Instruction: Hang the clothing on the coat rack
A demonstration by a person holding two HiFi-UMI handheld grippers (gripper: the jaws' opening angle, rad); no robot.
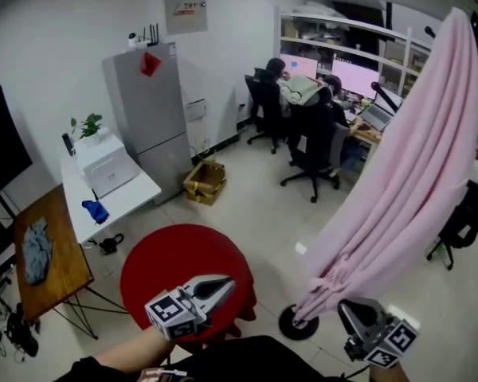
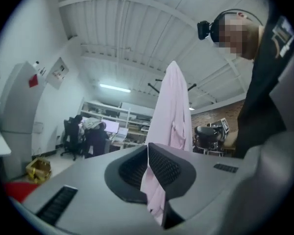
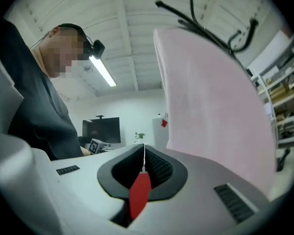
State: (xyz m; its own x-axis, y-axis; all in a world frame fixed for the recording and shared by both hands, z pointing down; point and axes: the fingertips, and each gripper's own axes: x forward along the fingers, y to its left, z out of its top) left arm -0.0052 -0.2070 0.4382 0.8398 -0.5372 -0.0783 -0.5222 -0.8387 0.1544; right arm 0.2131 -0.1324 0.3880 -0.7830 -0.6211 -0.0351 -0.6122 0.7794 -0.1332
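The pink garment (image 1: 406,181) is hanging draped over the coat rack (image 1: 296,323), apparently securely. The left gripper (image 1: 223,283) and right gripper (image 1: 347,309) are sitting closed and empty; little is remaining.

This is an open office or lab workroom: right of the tall grey refrigerator (image 1: 147,114), people sit on black swivel chairs (image 1: 311,153) at a long desk with glowing monitors (image 1: 354,76) under white metal shelving (image 1: 342,26). Left of the refrigerator stands a white table (image 1: 131,197) bearing a boxy white printer (image 1: 105,164), and at its foot a brown cardboard box (image 1: 205,181) lies on the pale floor (image 1: 255,213)
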